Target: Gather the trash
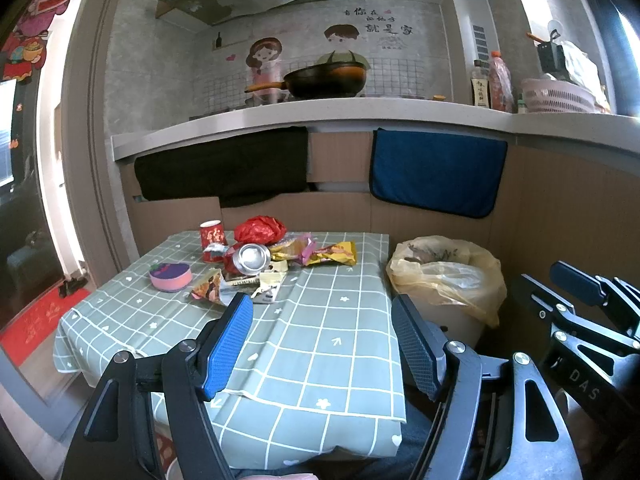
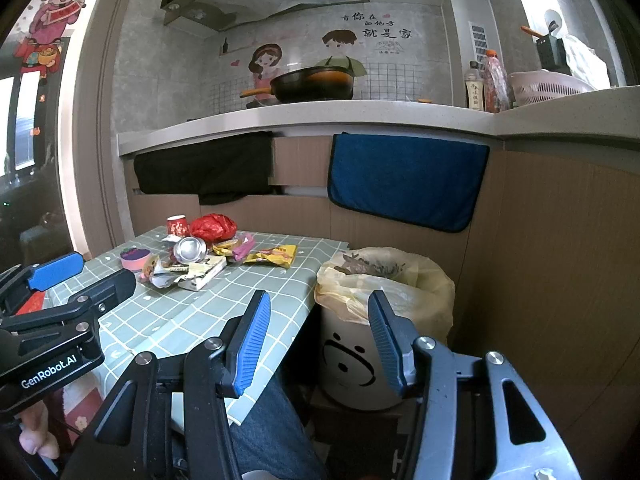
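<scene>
A heap of trash lies at the far end of the green checked table (image 1: 320, 352): a crushed can (image 1: 250, 258) (image 2: 191, 249), a crumpled red bag (image 1: 259, 229) (image 2: 212, 226), a yellow snack wrapper (image 1: 335, 254) (image 2: 274, 256), a red paper cup (image 1: 211, 236) (image 2: 177, 226) and torn wrappers (image 1: 208, 290). A white bin (image 2: 356, 364) lined with a yellowish bag (image 1: 444, 276) stands right of the table. My left gripper (image 1: 322, 312) hovers open over the table's near half, nothing between its fingers. My right gripper (image 2: 318, 308) is open and empty, between the table edge and the bin.
A pink round box (image 1: 170, 276) sits left of the heap. Behind runs a kitchen counter (image 1: 360, 114) with a wok (image 1: 324, 80), bottles and a pink basket; a blue towel (image 1: 436, 172) and a black cloth hang from it. A person's denim-clad leg (image 2: 272, 432) is below the table edge.
</scene>
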{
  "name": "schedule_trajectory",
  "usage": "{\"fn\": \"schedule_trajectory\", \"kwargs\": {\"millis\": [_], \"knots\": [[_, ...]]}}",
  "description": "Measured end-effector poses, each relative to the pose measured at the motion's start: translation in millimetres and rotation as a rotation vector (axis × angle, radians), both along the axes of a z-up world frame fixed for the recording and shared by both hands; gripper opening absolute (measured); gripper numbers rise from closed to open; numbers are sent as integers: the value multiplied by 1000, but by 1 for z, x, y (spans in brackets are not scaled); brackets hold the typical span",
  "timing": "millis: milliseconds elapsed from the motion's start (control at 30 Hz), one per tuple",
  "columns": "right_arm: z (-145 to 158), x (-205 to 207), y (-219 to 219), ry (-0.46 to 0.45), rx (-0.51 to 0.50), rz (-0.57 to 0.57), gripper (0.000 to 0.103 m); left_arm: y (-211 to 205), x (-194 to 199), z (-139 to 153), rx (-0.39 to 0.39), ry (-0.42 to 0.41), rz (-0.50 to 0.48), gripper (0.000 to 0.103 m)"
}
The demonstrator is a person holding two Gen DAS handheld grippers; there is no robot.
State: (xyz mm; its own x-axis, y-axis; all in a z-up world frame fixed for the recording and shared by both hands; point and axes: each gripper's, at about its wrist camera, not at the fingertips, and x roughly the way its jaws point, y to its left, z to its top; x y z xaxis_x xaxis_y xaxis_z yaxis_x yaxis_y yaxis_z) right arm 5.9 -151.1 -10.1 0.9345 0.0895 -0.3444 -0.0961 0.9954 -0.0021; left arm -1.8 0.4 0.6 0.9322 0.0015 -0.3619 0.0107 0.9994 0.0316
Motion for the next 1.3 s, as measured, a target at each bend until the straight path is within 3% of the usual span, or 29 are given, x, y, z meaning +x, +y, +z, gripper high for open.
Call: {"fn": "schedule_trajectory", "kwargs": {"millis": [1300], "knots": [[-3, 2, -2, 6, 2, 1, 49, 1, 2, 2, -3, 6, 15, 72]]}}
